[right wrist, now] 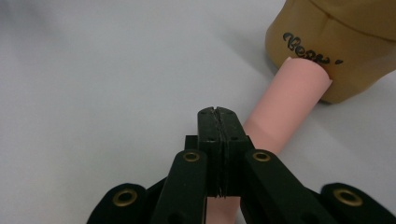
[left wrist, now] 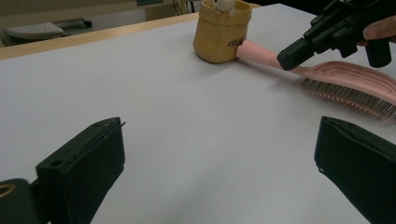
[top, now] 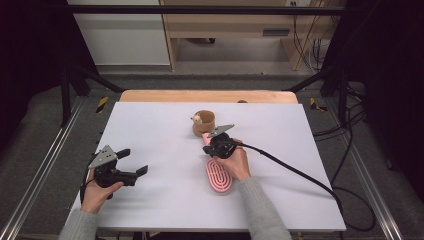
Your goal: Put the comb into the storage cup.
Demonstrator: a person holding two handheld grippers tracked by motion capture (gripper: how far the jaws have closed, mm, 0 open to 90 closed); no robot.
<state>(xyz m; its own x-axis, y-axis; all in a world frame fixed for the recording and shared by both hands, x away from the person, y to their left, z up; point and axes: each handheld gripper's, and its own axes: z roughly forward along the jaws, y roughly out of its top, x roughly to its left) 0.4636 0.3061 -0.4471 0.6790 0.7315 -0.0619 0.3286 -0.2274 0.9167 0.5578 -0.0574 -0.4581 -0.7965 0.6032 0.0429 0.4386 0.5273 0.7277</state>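
Your left gripper [top: 134, 169] sits near the left front corner of the table [top: 150, 130], resting low in your left hand [top: 97, 192]. Its jaws stand wide apart with nothing between them; in the left gripper view they frame bare white tabletop, pointing across toward the brush and the cup.

Further right, about the middle of the table, the pink brush [top: 218, 175] lies flat with its bristles down. Its oval head is toward you and its handle [right wrist: 285, 105] runs away from you, the far end touching the side of the tan cup [top: 204, 123]. The cup stands upright beyond the brush, with something small and pale inside [top: 196, 119] that is too small to make out.

Your right gripper [top: 208, 148] is over the brush handle, held in your right hand [top: 234, 162] above the brush's head. Its jaws are pressed fully together, and in the right gripper view they have hold of nothing: the closed tips sit just above the handle, beside its left edge.
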